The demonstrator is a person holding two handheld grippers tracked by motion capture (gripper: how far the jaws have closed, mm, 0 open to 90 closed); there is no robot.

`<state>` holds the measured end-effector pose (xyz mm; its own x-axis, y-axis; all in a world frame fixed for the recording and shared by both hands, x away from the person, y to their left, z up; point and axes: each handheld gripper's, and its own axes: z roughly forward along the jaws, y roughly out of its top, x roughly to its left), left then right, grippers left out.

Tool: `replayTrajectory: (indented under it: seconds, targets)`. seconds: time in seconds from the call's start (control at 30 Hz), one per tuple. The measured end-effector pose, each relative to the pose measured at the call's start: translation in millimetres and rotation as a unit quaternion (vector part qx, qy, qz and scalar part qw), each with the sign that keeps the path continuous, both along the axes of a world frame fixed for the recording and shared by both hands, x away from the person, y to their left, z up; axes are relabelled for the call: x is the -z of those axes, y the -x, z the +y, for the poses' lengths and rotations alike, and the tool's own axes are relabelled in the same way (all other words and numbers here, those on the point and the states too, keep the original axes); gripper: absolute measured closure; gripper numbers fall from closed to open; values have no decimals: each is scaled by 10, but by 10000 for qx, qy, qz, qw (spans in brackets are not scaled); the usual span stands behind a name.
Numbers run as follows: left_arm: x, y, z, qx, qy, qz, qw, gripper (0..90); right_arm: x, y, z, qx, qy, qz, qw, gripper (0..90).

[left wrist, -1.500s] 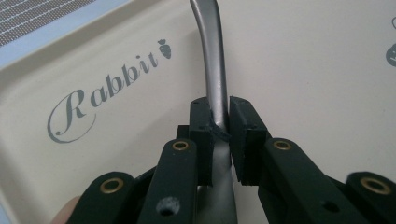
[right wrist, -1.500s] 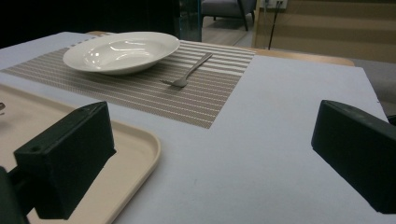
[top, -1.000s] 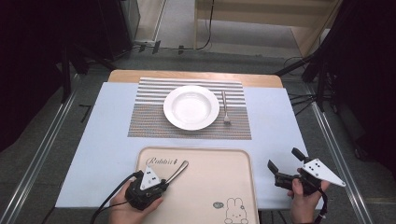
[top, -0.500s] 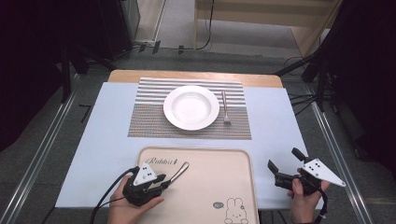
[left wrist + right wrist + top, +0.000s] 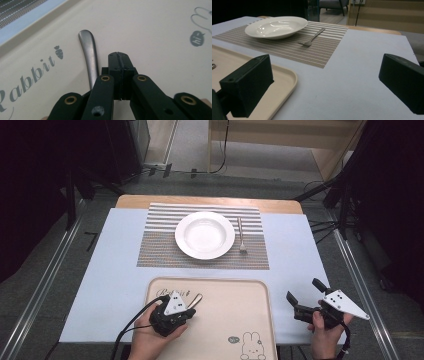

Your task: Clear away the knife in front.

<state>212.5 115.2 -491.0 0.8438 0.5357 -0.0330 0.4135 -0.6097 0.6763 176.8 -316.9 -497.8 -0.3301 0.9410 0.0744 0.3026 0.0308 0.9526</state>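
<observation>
Since a second ago the left gripper has slid a bit right across the tray, and its jaws have just been closing; now they're clenched tight with nothing between them. Metal utensil handle lies on the tray right beside the jaws, on their left in the left gripper view. Right gripper hasn't budged, jaws wide apart over the table right of the tray. Further back, plate and fork sit on the striped placemat.
</observation>
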Motion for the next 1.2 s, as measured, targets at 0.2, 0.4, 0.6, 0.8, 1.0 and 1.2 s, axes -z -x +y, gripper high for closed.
replayTrajectory:
  seconds: [0.2, 0.4, 0.6, 0.8, 1.0, 1.2]
  targets:
    - [60, -20, -47, -85, -385, -151, 9991, 897, 2, -2, -3, 4, -5, 0, 10000, 0]
    - [65, -63, 37, -248, -369, -82, 9990, 897, 2, -2, 3, 6, 8, 11, 10000, 0]
    - [53, -92, 170, -469, -473, -152, 9977, 897, 3, -5, 7, 6, 13, 15, 10000, 0]
    - [42, -112, 328, -678, -549, -198, 9960, 898, 5, -4, 8, 8, 3, 28, 10000, 0]
    - [36, -135, 478, -873, -481, -137, 9949, 898, 4, -4, 9, 8, 9, 19, 10000, 0]
    - [32, -154, 616, -1039, -394, -103, 9937, 898, 6, -6, 8, 5, 12, 31, 10000, 0]
